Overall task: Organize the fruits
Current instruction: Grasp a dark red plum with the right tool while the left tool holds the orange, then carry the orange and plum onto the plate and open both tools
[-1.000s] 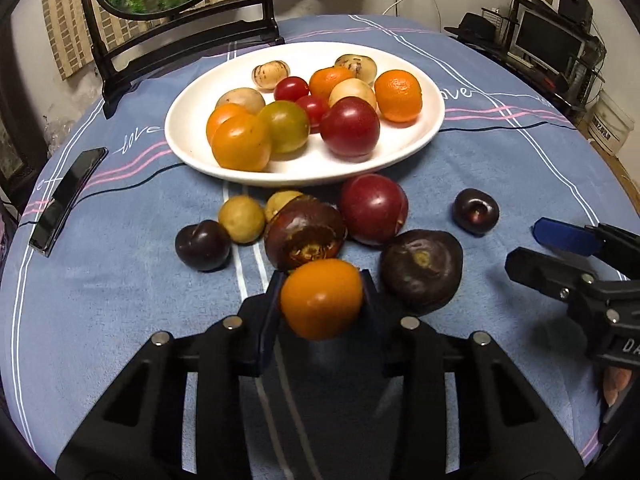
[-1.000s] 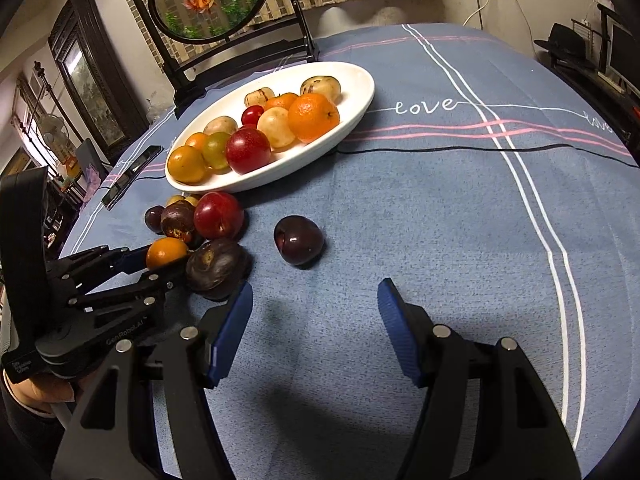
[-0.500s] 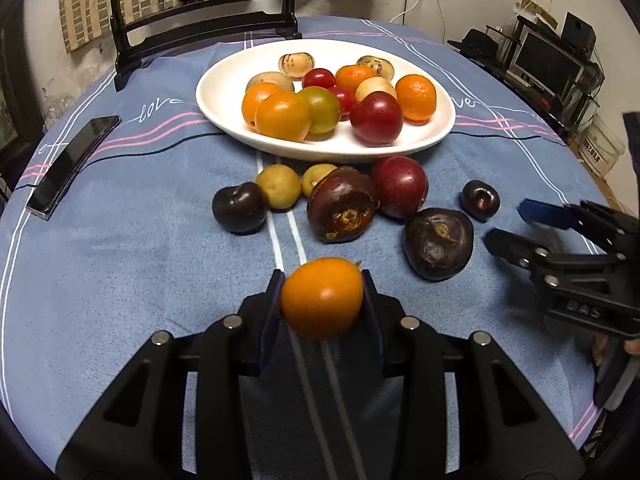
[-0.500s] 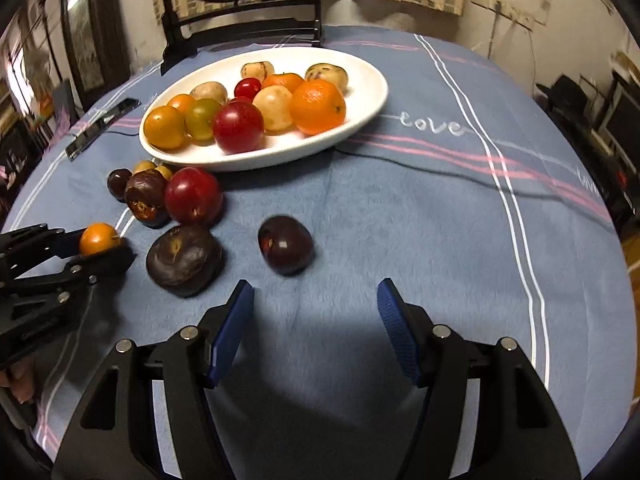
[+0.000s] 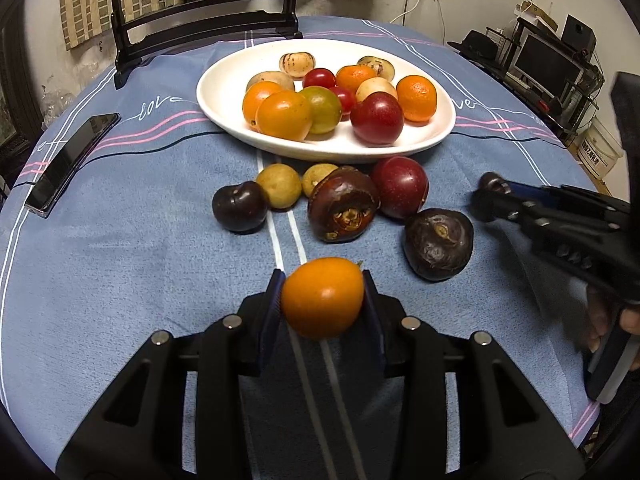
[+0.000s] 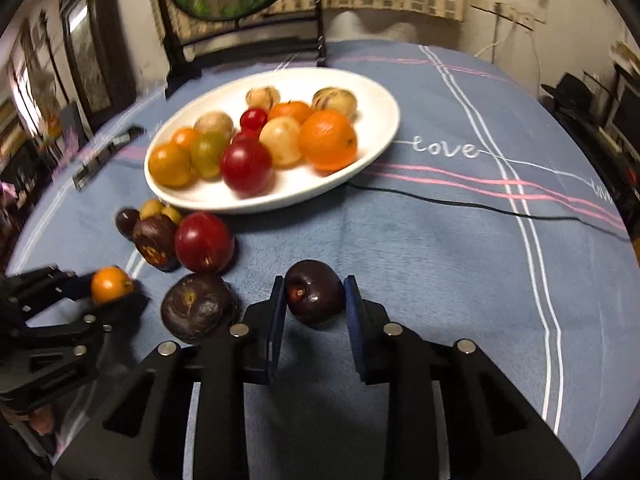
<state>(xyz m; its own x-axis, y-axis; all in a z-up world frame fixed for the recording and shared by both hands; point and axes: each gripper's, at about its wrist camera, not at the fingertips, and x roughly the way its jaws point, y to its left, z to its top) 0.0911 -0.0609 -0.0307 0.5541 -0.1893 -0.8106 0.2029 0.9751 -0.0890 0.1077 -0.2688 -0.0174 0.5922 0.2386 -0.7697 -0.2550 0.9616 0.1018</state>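
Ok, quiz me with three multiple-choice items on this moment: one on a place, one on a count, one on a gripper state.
1. Where is the small dark plum?
A. on the plate
B. between the jaws of the right gripper
C. beside the phone

2. How many fruits lie loose on the cloth, outside both grippers?
A. three
B. six
C. nine

3. The left gripper is:
A. open and empty
B. shut on a red plum
C. shut on the orange fruit

Answers:
1. B, since the blue pads sit against both sides of the plum.
2. B, since six fruits sit clustered on the cloth.
3. C, since the jaws press both sides of the fruit.
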